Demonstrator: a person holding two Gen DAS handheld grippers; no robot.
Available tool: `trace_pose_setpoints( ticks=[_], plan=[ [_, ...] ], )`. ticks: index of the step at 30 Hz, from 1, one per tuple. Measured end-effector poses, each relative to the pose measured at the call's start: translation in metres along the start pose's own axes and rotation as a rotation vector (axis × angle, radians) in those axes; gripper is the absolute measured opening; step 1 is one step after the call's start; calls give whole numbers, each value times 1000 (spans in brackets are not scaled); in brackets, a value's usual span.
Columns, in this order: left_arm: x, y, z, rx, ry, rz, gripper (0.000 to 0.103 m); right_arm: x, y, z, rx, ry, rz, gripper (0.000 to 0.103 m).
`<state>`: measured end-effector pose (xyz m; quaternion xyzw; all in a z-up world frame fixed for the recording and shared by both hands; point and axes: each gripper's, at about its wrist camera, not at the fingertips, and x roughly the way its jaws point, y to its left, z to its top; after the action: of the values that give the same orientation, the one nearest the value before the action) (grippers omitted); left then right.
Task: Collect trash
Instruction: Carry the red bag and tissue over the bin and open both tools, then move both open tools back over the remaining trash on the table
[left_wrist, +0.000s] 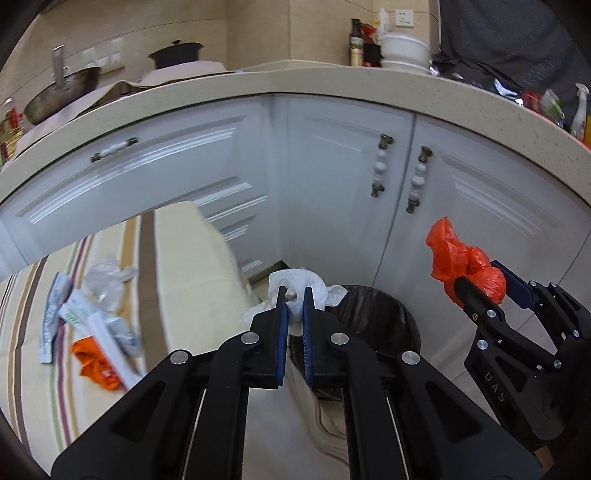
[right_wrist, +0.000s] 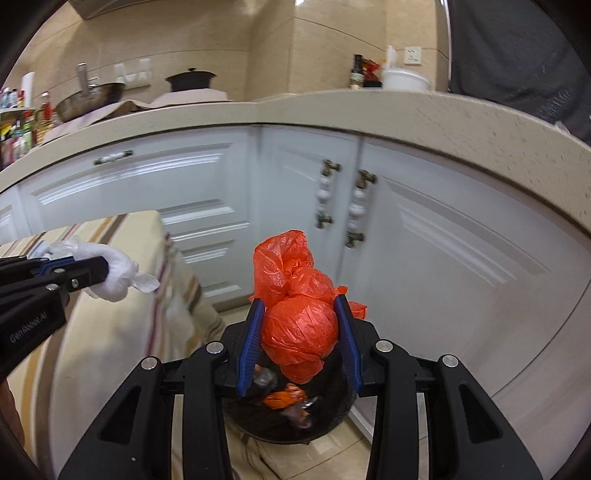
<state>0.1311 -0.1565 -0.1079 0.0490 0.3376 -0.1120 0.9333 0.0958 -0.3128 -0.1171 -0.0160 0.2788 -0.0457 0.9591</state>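
The left gripper (left_wrist: 294, 295) was closed on a white tissue (left_wrist: 299, 284), held just left of the bin (left_wrist: 373, 317) and near its rim. The right gripper (right_wrist: 300, 325) clamped a knotted orange bag (right_wrist: 297, 328) directly above the bin (right_wrist: 295, 413), whose black liner already held orange scraps (right_wrist: 286, 397) and what looked like a clear wrapper, though blur made that uncertain. On the striped tablecloth (left_wrist: 33, 369) to the left lay more trash: a clear plastic wad (left_wrist: 105, 278), flat sachets (left_wrist: 55, 314), a chopstick sleeve (left_wrist: 99, 321) and an orange wrapper (left_wrist: 96, 363). White cabinets (left_wrist: 332, 184) stood behind, under a counter (left_wrist: 258, 85) carrying a wok (left_wrist: 62, 92) and bowls (left_wrist: 404, 51).
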Motion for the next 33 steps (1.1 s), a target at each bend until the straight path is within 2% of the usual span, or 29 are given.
trace_pose_setpoints(
  ticks=[4,14,18,20,22,23,29,33],
  plan=[
    [27,-21,3,30,29,-11,7,16,-13,-3,16,16,-21,39],
    [77,-47,11,57,66,1,9,49,-28,-7,32,39,-39,39],
    [97,-48,10,41,103,15,25,62,-28,-9,34,44,-43,44],
    [101,-47,10,38,111,22,26,67,-28,-9,33,48,-48,49],
    [104,-47,10,35,116,23,40,68,-28,-10,33,42,-55,53],
    [104,-46,10,32,113,27,43,68,-28,-9,33,39,-57,53],
    [91,-40,12,18,106,5,44,59,-24,-6,28,35,-57,53],
    [70,-26,14,1,87,5,49,46,-14,1,24,23,-39,53]
  ],
)
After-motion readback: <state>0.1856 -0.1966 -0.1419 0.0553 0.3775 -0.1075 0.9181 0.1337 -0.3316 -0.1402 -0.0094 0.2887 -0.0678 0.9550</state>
